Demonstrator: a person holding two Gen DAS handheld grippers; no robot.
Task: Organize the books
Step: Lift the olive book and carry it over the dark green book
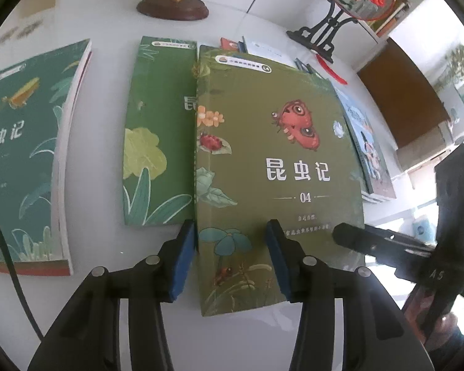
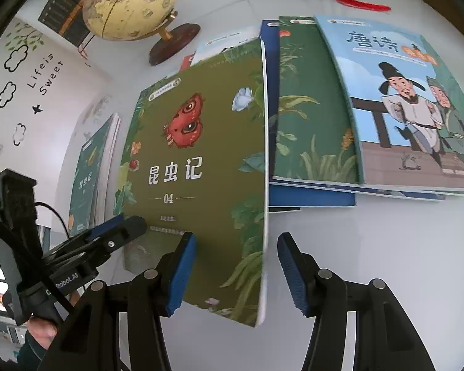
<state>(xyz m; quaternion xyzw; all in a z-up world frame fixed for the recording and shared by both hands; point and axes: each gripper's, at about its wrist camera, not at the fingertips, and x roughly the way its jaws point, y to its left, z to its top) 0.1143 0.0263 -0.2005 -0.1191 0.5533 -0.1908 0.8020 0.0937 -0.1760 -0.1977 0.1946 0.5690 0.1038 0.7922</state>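
Observation:
An olive-green book (image 1: 263, 142) (image 2: 201, 185) with a red butterfly on its cover lies over a light green book (image 1: 157, 142) and the edge of a stack on the right. My left gripper (image 1: 230, 228) (image 2: 123, 225) straddles the book's spine edge. Its left pad (image 1: 182, 259) is against the spine, its right pad (image 1: 278, 259) is over the cover, and the jaws stand apart. My right gripper (image 2: 236, 241) (image 1: 346, 235) straddles the book's page edge. One of its pads (image 2: 182, 266) is over the cover and the other (image 2: 290, 272) stands off the edge, above the white table (image 2: 371, 247).
A thick teal book (image 1: 24, 154) (image 2: 89, 170) lies to the left. The right stack holds a pale blue poetry book (image 2: 402, 102), a dark green book (image 2: 309, 108) and a blue book (image 2: 309, 199). A globe (image 2: 126, 3) and a black fan stand (image 1: 324, 34) stand behind the books.

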